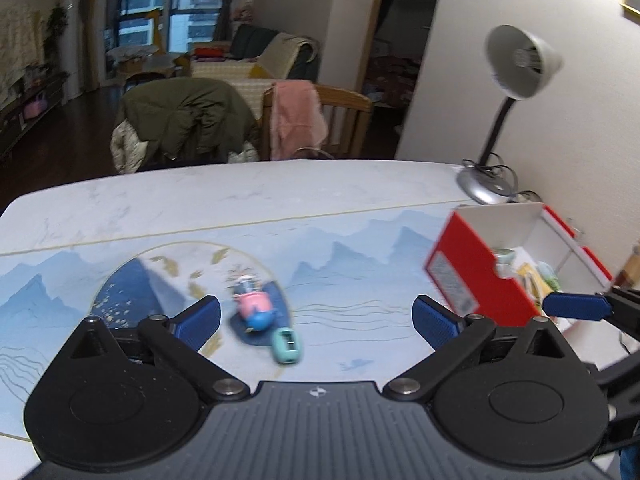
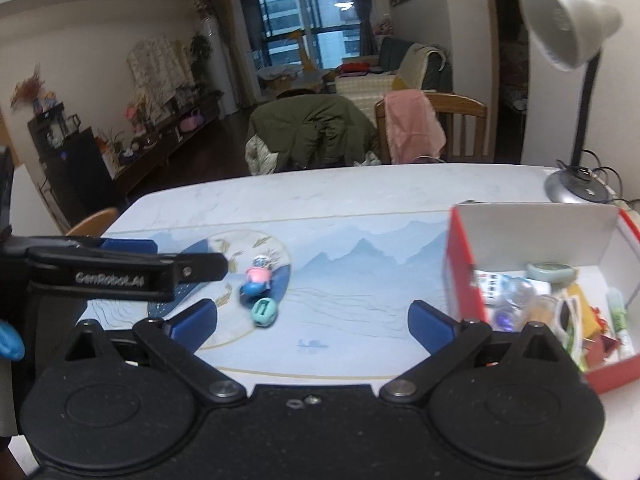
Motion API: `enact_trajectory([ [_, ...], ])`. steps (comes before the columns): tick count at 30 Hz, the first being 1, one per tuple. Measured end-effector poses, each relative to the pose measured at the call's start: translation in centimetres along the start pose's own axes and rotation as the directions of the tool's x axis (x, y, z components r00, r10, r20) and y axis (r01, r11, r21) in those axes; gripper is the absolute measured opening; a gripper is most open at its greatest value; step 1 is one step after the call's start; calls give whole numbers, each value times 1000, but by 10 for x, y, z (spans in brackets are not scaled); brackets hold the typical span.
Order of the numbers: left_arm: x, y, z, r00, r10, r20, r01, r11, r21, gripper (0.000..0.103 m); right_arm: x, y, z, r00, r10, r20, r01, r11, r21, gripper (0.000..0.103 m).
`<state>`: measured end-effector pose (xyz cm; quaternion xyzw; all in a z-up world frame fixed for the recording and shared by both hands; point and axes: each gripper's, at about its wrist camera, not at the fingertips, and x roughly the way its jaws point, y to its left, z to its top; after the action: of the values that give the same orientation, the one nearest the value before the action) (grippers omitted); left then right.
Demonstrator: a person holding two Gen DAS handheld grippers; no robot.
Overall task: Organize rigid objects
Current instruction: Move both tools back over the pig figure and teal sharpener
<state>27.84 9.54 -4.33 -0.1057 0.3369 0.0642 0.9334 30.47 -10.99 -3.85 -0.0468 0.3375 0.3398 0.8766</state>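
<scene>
Jaws of left gripper (image 1: 316,322): spread wide, nothing between the blue pads (image 1: 199,322). Jaws of right gripper (image 2: 312,326): likewise spread wide and empty.

Pink-and-blue toy figure (image 1: 254,308): lay on its side on the mountain-print table mat (image 1: 344,264), ahead of the left jaws and nearer the left-hand pad than the right-hand one; blurred, details not legible. Same figure in right wrist view (image 2: 258,278): ahead and left of the right jaws' midline.

Small teal case (image 1: 286,345): just beside the figure on its near side, possibly touching; lay within the span of the left jaws, apart from both pads. In right wrist view (image 2: 264,312): just ahead of the left-hand pad (image 2: 196,324).

Red cardboard box, white inside (image 2: 466,264): open-topped, on the table's right side, just beyond the right-hand pad of the right gripper; held mixed small items, among them a clear bottle (image 2: 516,292) and a pale green oval object (image 2: 550,271).

Left gripper's finger (image 2: 120,270) crossed the right wrist view at left, above the mat.

Desk lamp (image 1: 516,64): grey, at the far right corner of the table.
</scene>
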Motion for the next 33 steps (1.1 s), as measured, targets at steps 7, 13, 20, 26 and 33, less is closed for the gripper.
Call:
enact_trajectory([
  [7,35,34,-2,998,26,-57,-29,999,-45,103,39,24,1,999,12,-46,-14,998,-54,102],
  [13,67,49,-1,993,64,-98,-69,996,-54,103,76,35,-2,994,24,-105,-35,995,-95,102],
  [20,108,60,2,984,85,-157,-99,992,-80,103,120,40,-6,985,35,-169,-58,990,-131,100],
  [26,135,62,1,979,88,-183,-105,990,-89,103,154,44,-11,975,40,-217,-78,982,-172,91],
  [33,160,65,-4,971,110,-212,-131,988,-84,103,182,47,-15,968,50,-245,-101,974,-201,79],
])
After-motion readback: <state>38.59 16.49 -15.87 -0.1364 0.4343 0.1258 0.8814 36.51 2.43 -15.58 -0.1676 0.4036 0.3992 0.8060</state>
